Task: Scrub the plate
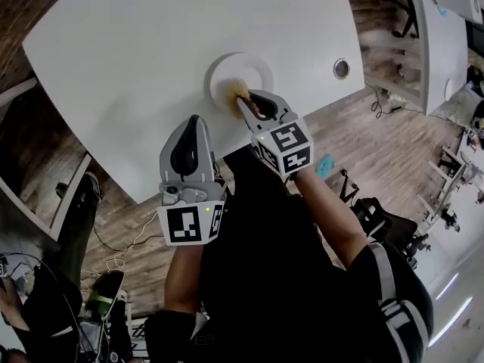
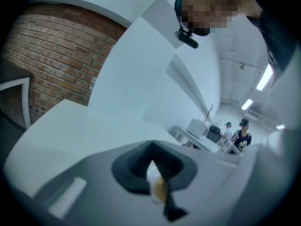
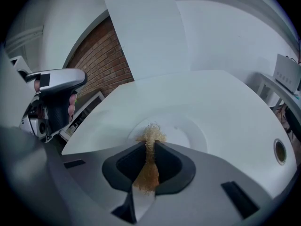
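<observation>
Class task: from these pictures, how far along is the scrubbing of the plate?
Done: the right claw is shut on the golden wiry scrubbing pad. In hand: the pad sits at the near edge of the round white plate on the white table. Left: the scrubbing itself; how clean the plate is cannot be told. The left claw hangs clear of the plate.

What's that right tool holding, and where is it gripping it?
A golden fibrous scrubber, pinched across its middle; its frayed end sticks out over the plate.
</observation>
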Demonstrator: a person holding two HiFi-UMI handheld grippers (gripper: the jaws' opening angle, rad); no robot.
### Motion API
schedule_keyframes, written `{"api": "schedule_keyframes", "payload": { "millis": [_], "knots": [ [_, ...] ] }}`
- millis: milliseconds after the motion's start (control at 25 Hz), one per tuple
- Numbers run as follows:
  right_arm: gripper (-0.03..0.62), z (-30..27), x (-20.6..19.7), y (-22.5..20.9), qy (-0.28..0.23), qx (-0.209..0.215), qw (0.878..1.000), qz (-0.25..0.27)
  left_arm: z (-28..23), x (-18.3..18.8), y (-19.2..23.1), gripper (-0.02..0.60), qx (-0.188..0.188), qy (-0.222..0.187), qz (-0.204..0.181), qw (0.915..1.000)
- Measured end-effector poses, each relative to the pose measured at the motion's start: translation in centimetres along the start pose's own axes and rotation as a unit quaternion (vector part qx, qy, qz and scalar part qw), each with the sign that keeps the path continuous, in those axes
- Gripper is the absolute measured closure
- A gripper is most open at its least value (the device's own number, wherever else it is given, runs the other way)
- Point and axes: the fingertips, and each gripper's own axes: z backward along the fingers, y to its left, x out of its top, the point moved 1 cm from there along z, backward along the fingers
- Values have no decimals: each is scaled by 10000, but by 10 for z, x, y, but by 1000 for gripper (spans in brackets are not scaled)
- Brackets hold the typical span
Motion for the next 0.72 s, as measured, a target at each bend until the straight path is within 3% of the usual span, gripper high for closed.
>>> {"api": "schedule_keyframes", "payload": {
  "millis": [720],
  "knots": [
    [543, 10, 2, -38, -97, -381, 9992, -100, -7, -3, -9, 578, -132, 64, -31, 9999]
  ]
}}
